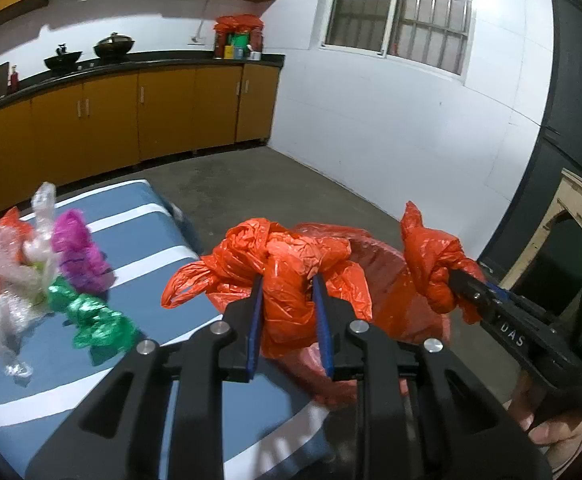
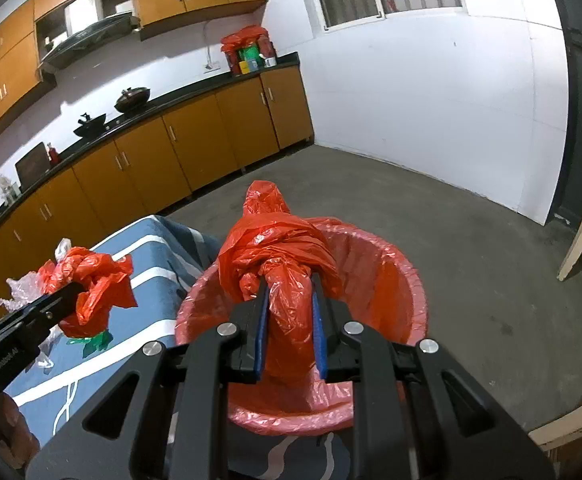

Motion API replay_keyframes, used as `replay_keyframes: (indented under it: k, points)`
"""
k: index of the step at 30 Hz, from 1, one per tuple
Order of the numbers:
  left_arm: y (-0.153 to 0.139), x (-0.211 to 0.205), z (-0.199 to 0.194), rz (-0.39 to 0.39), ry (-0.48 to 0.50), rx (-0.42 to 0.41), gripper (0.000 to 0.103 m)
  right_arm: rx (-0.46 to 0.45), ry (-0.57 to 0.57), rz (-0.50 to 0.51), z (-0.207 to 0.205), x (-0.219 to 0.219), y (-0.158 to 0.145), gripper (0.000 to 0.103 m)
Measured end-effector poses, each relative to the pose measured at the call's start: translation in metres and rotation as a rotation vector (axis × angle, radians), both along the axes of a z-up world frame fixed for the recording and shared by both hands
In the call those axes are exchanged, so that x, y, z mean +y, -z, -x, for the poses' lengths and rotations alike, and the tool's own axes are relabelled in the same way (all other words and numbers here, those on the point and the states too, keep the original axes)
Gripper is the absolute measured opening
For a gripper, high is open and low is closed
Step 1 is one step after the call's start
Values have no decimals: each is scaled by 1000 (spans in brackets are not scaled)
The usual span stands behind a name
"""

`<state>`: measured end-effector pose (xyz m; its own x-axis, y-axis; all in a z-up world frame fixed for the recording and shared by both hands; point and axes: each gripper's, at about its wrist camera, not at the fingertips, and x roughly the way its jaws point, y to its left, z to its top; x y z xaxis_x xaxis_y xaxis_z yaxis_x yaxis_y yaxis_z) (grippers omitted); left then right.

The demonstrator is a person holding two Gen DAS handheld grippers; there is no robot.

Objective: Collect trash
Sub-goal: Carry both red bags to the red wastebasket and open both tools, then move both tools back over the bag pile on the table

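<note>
left wrist: close, angled down | right wrist: same | shared: kitchen counter (image 1: 131,65), striped table (image 2: 147,248)

The crumpled bags (image 1: 287,272) held in the black grippers' blue pads (image 1: 255,320) are orange-red — the bin liner (image 2: 391,276) a paler, pinkish red. The table cloth (image 1: 147,232) is blue with white stripes; scraps on it are magenta (image 1: 79,252), green (image 1: 95,320) and clear.
</note>
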<state>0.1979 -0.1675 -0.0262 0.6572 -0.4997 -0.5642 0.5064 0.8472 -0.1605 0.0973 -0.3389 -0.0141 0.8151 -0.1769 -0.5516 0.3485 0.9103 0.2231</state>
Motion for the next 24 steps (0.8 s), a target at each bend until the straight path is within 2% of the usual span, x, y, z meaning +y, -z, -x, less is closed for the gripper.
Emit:
replay_keyframes:
  k: [15, 19, 21, 24]
  points:
    - [19, -54, -24, 2, 83, 44, 27, -23, 34, -58, -12, -30, -1, 20]
    - [27, -61, -31, -8, 83, 67, 36, -30, 32, -75, -15, -38, -1, 29]
    - [32, -61, -32, -14, 80, 75, 39, -28, 35, -72, -12, -40, 2, 40]
    - [37, -55, -35, -28, 64, 83, 42, -19, 46, -65, -8, -40, 5, 41]
